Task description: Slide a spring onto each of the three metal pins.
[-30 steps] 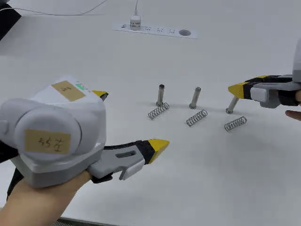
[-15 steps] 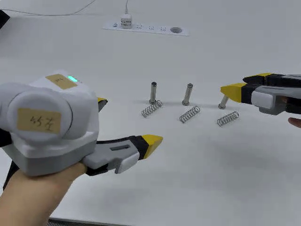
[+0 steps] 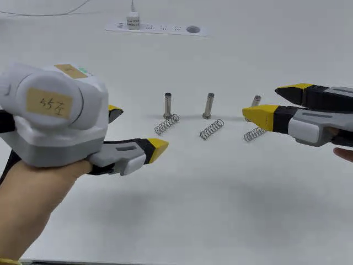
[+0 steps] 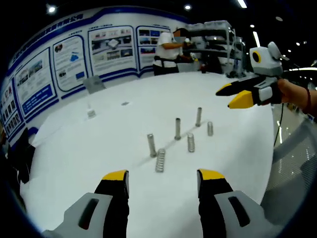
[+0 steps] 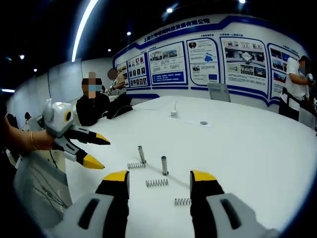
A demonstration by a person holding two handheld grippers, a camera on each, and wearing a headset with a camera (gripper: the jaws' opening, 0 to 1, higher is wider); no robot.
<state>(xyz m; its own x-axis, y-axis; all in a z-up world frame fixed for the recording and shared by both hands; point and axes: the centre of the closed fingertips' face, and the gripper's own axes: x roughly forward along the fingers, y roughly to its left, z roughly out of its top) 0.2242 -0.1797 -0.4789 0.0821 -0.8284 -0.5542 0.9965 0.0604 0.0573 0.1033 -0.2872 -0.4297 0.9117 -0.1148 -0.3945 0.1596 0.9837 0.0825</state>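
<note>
A bare white desk [image 3: 220,210] carries the work, in a hall with blue-framed posters [image 5: 198,62] on the wall. Three metal pins stand upright in a row: the left pin [image 3: 167,105], the middle pin [image 3: 209,105] and the right pin [image 3: 255,101], this last partly hidden behind a claw tip in the head view. A spring lies flat near each pin's foot, at about six o'clock from it: the left spring [image 3: 167,124], the middle spring [image 3: 212,128] and the right spring [image 3: 254,133]. No pin wears a spring yet, so the job looks to be at its first pick-up. The right claw [image 3: 274,102] hovers at three o'clock of the row, jaws wide apart and empty. The left claw [image 4: 163,176], at eight o'clock, is likewise spread and holds nothing. The next move probably calls for lowering a claw over one spring, pinching it lightly across the coils, then tipping it upright above its pin. A power strip [image 3: 157,26] lies at twelve o'clock, well apart, and people [image 5: 94,101] sit at the desk's far edge
</note>
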